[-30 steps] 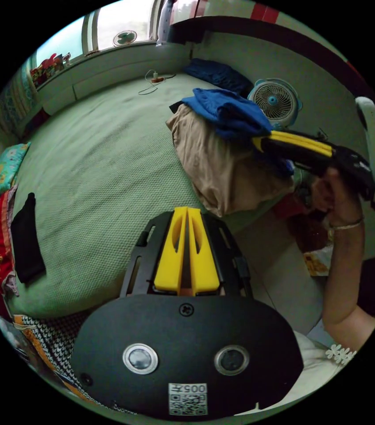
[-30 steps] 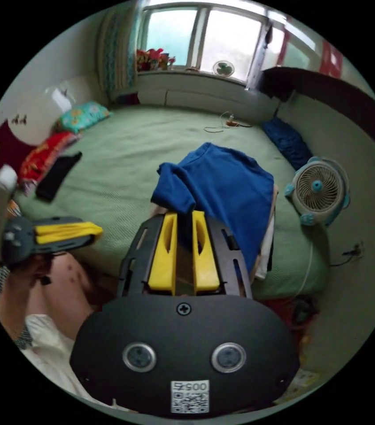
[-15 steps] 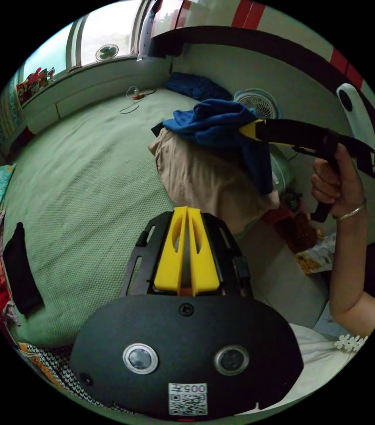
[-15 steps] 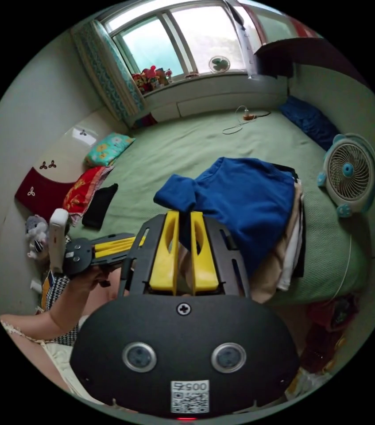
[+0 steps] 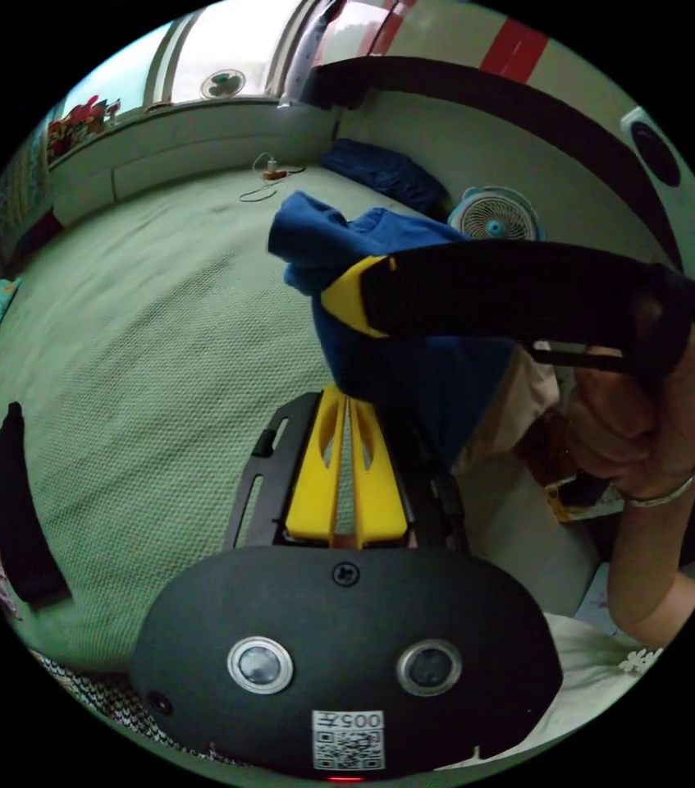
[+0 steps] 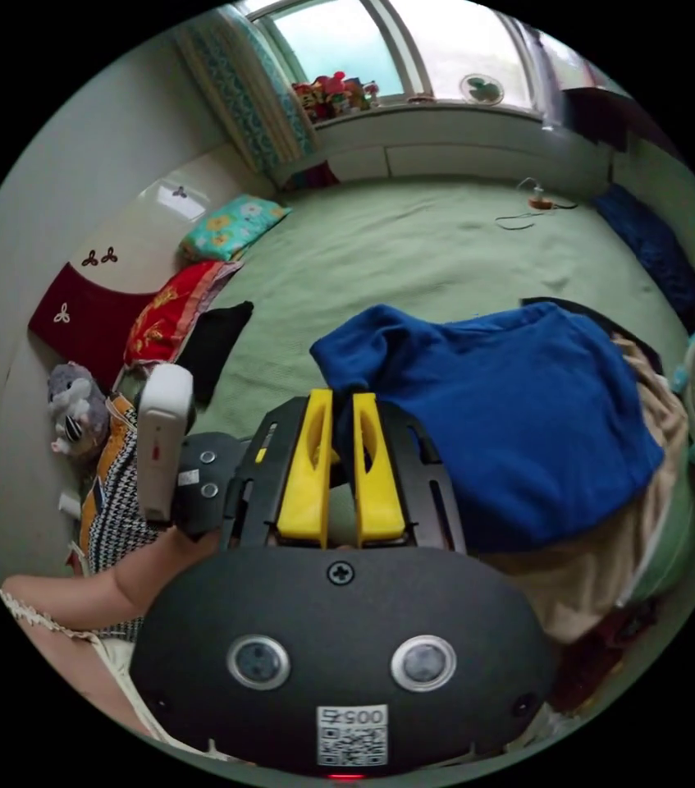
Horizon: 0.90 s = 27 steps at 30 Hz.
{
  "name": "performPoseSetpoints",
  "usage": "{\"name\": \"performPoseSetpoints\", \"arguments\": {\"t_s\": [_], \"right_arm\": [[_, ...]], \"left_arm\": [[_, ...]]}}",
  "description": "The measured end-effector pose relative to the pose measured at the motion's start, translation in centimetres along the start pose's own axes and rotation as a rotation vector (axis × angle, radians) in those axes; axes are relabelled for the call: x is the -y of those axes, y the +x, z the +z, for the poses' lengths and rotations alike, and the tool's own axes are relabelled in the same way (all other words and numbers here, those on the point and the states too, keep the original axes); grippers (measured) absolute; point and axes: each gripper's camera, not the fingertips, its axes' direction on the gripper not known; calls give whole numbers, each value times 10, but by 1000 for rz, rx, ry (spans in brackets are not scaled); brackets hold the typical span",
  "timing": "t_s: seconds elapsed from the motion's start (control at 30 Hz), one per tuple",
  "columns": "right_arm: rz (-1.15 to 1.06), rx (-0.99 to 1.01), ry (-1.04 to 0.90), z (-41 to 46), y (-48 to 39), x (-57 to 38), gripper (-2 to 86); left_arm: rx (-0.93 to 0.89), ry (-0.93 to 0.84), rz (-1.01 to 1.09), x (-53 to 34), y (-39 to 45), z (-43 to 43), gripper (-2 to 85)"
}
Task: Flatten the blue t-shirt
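Observation:
The blue t-shirt [image 5: 413,369] hangs bunched from my right gripper [image 5: 339,300], which reaches in from the right of the left gripper view, held in a hand. In the right gripper view, the right gripper [image 6: 343,398] is shut on a fold of the shirt [image 6: 511,410], and the rest drapes over a clothes pile. My left gripper [image 5: 345,398] has its jaws together with nothing between them, its tips at the shirt's hanging lower edge. The left gripper's body [image 6: 199,484] sits low on the left, partly hidden.
A green bed [image 5: 158,287] spreads ahead. Under the shirt lies a tan garment [image 6: 593,558] on a pile at the bed's corner. A small fan [image 5: 493,222] stands by the wall. A black garment [image 5: 15,501] and pillows [image 6: 232,226] lie at the far side.
The right gripper has lifted the blue shirt off the tan pile and carried it toward the left gripper, so the shirt now hangs right at the left jaws. Both cameras shifted.

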Motion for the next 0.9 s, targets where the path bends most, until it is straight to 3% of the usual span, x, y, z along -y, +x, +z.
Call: {"name": "performPoseSetpoints", "arguments": {"t_s": [0.2,0.33,0.43,0.67,0.9], "right_arm": [[-63,176,-74,111,-78,60,6],[-50,190,-232,209,-144,98,63],[-73,237,-134,217,-173,99,80],[46,-136,-68,185,-161,67,80],[164,-285,-80,168,-152,59,95]], "left_arm": [[153,-44,-173,-48,-129,-21,-7],[273,-119,-381,-101,-220,-38,-6],[286,-96,-475,-132,-260,-55,-6],[253,-30,-419,-133,-295,-61,-6],[378,-83,-412,-110,-339,-26,-3]]}}
